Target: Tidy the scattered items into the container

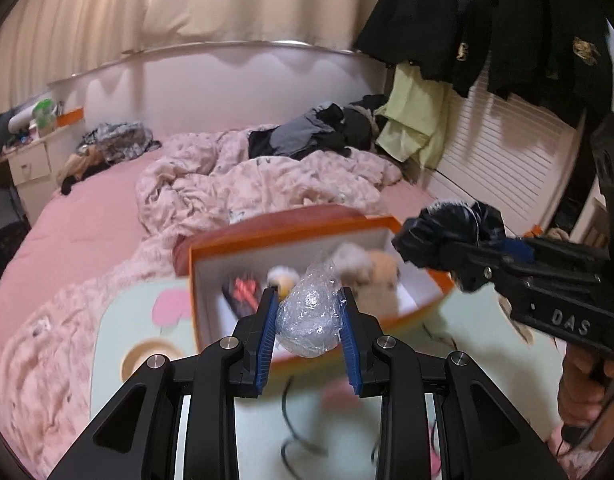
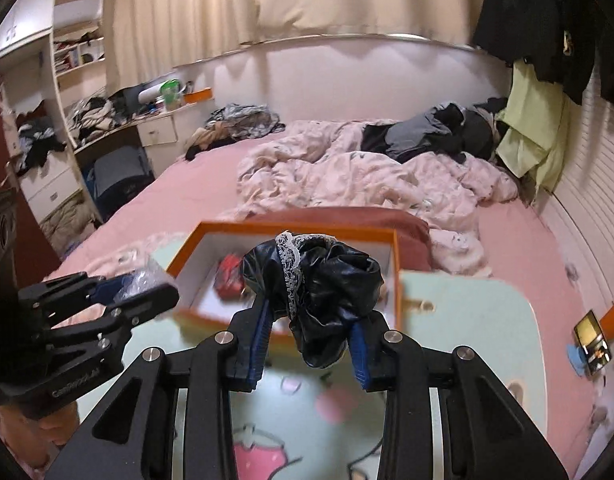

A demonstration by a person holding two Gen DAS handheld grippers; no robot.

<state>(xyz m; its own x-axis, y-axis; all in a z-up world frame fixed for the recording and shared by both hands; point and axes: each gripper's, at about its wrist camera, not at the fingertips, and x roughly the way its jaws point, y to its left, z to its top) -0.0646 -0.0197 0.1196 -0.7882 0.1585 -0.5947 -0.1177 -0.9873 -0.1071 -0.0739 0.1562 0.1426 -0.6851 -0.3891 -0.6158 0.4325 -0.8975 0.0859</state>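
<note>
Left gripper (image 1: pixel 309 316): fingers clamped on a clear plastic-wrapped bundle (image 1: pixel 309 322), carried at the near wall of the orange box (image 1: pixel 243 236).
Right gripper (image 2: pixel 313 320): fingers clamped on a black lace-trimmed scrunchie (image 2: pixel 319 280), also at the box's near edge.
Container: open orange box on the pale green surface (image 2: pixel 467 320); already holds a red item (image 2: pixel 229 276) and fluffy pompoms (image 1: pixel 367 264).
Risk, slip: the bundle's film is slick and rounded; it could squirt from the pads if jolted.
Risk, snag: soft scrunchie fabric may cling to a finger on release and drag out.
Risk, collision: both grippers converge on one opening and may knock together.
Risk, early release: either item dropped short would land on the surface.
</note>
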